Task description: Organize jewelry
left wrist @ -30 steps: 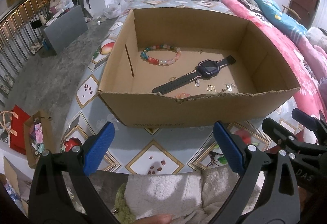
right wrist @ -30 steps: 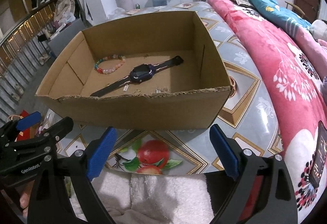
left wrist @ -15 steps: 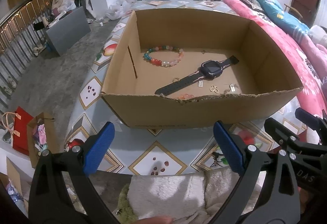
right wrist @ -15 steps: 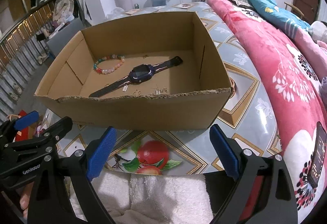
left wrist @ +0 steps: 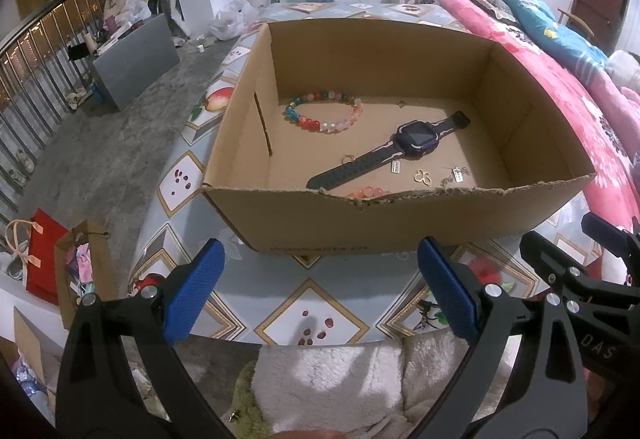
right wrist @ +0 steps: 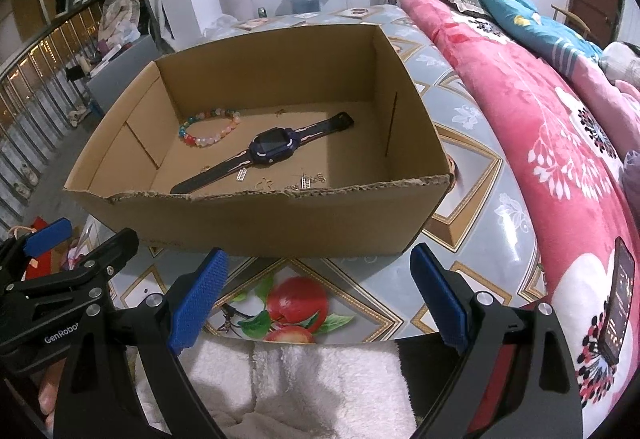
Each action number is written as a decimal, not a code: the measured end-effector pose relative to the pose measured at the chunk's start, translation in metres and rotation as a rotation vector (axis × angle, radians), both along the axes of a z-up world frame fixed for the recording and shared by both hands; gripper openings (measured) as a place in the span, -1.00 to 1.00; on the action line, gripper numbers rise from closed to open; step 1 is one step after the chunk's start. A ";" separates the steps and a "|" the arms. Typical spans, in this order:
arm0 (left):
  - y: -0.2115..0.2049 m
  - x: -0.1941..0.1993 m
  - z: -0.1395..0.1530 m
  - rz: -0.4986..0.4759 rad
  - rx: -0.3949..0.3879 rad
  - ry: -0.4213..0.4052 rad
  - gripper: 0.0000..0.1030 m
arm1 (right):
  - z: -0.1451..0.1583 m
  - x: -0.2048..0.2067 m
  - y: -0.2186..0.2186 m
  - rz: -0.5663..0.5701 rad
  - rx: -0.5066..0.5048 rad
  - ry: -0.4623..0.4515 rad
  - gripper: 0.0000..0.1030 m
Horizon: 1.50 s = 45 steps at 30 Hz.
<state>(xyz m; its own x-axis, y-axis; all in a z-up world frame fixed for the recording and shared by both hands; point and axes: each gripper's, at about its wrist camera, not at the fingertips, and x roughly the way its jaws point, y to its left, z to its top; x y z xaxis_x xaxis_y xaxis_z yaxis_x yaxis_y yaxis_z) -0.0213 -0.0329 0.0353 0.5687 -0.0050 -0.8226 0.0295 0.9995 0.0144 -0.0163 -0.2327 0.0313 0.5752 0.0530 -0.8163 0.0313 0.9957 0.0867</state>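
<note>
Both grippers wait low at the near edge of the table, in front of the cardboard box (left wrist: 360, 223), and neither one holds anything. The left gripper (left wrist: 320, 291) has its blue fingers (left wrist: 196, 295) spread wide, and the right gripper (right wrist: 318, 297) is spread just as wide; between the fingers I see only the patterned tablecloth (right wrist: 472, 239) and the near wall of the box.

All the jewelry lies on the floor of the box, beyond that near wall, so from both views it is above the fingers, in the middle of the frame. The watch (left wrist: 416, 137) is the biggest piece. Its long axis runs diagonally, from the lower left near the front wall up to the right toward the back. The bead bracelet (left wrist: 324, 111) lies upper left of it, apart from the watch. Some small charms (left wrist: 424, 177) are scattered near the front wall, right of the strap end, and a second string of pink beads (left wrist: 368, 193) shows just over the torn edge.

I think the next move must go up over the front wall and then down. The watch seems about centred for both hands, so I cannot say which is nearer; the bracelet lies more to the left hand's side. To grip the strap across its width, the fingers would need to turn against the diagonal.
</note>
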 end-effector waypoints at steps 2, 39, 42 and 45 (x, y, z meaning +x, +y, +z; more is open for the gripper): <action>0.000 0.000 0.000 -0.001 -0.001 0.002 0.81 | -0.001 0.001 0.000 0.002 -0.003 0.001 0.75; -0.005 0.009 -0.013 0.007 0.007 0.055 0.81 | -0.014 0.010 0.004 0.004 0.005 0.063 0.75; -0.005 0.009 -0.012 0.006 0.007 0.055 0.81 | -0.014 0.010 0.004 0.005 0.005 0.063 0.75; -0.004 0.009 -0.012 0.006 0.007 0.055 0.81 | -0.014 0.011 0.004 0.005 0.005 0.064 0.75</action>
<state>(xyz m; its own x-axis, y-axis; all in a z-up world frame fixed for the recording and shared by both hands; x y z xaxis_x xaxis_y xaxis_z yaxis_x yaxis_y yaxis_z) -0.0126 -0.0373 0.0229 0.5223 0.0038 -0.8528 0.0247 0.9995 0.0195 -0.0055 -0.2285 0.0176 0.5217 0.0595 -0.8510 0.0321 0.9955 0.0893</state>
